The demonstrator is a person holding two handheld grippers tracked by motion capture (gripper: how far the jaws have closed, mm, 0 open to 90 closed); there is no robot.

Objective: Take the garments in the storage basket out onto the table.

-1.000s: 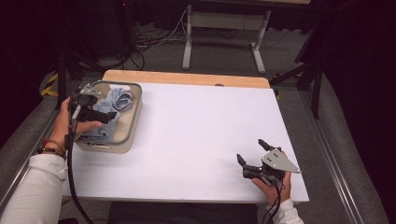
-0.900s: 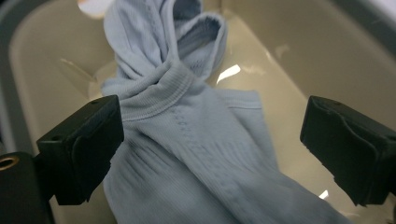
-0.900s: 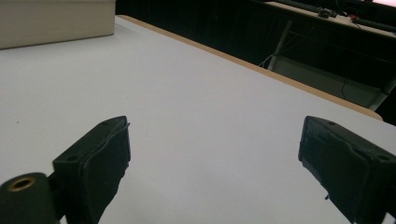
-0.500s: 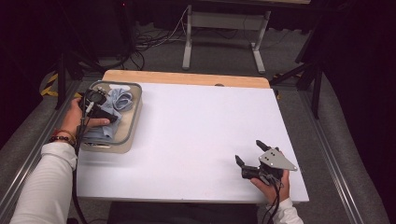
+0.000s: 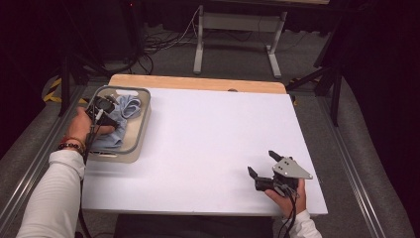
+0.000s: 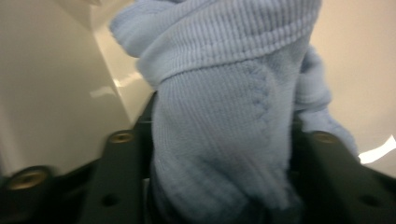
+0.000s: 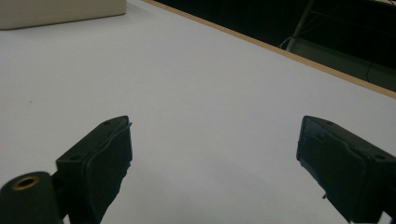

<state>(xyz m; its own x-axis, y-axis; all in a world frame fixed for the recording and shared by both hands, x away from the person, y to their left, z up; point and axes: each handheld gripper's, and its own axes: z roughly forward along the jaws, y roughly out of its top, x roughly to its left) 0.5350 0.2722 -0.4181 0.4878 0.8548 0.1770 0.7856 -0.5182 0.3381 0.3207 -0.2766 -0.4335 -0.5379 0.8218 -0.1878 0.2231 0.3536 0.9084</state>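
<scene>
A light blue knitted cloth (image 5: 130, 105) lies bunched in a beige tray (image 5: 141, 134) at the table's left. My left gripper (image 5: 106, 106) reaches down into the tray. Its jaws have just been closing, and in the left gripper view they press on both sides of a thick fold of the blue cloth (image 6: 219, 93). The left gripper (image 6: 219, 140) hides the rest of the cloth under it. My right gripper (image 5: 261, 162) rests near the table's front right edge. Its jaws stand wide apart with nothing between them, as the right gripper view (image 7: 215, 140) shows.
The white table top (image 5: 213, 139) stretches between the tray and the right hand. A wooden strip (image 5: 198, 83) runs along the far edge. The tray's corner (image 7: 60, 11) shows far off in the right gripper view. Beyond the table are dark floor, cables and a metal stand (image 5: 200, 44).
The left hand has moved deeper and lower into the tray, and its jaws have closed onto the blue cloth. The right hand has stayed where it was.
</scene>
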